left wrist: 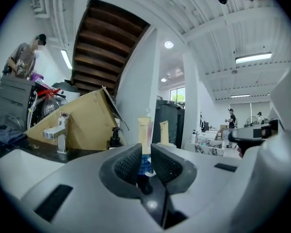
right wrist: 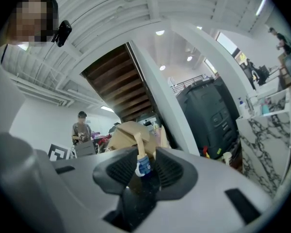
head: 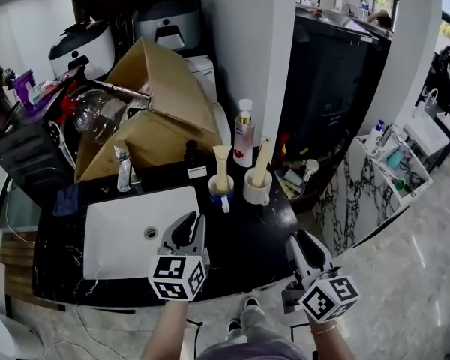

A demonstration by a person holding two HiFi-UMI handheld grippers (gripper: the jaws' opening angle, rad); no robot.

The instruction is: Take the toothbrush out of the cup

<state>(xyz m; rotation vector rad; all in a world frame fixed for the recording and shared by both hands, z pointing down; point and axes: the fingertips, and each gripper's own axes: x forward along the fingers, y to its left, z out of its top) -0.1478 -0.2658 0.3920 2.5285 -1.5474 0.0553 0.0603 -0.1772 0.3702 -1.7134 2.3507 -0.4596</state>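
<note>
A blue cup [head: 221,190] stands on the black counter [head: 247,238] behind the sink, with a beige toothbrush [head: 221,163] upright in it. Beside it on the right, a white cup [head: 257,189] holds a second beige toothbrush [head: 262,156]. My left gripper [head: 186,228] hovers over the sink's right edge, short of the blue cup. Its jaws stand a narrow gap apart with nothing between them. In the left gripper view the blue cup [left wrist: 144,164] and its toothbrush [left wrist: 144,132] show through that gap. My right gripper [head: 304,246] is open at the counter's front right, and the blue cup [right wrist: 143,166] lies far ahead between its jaws.
A white sink basin [head: 127,235] with a chrome faucet [head: 123,168] lies at the left. An open cardboard box [head: 161,118], a dark pump bottle [head: 190,156] and a pink bottle [head: 244,135] stand behind the cups. A small bowl of items [head: 291,183] sits at the right.
</note>
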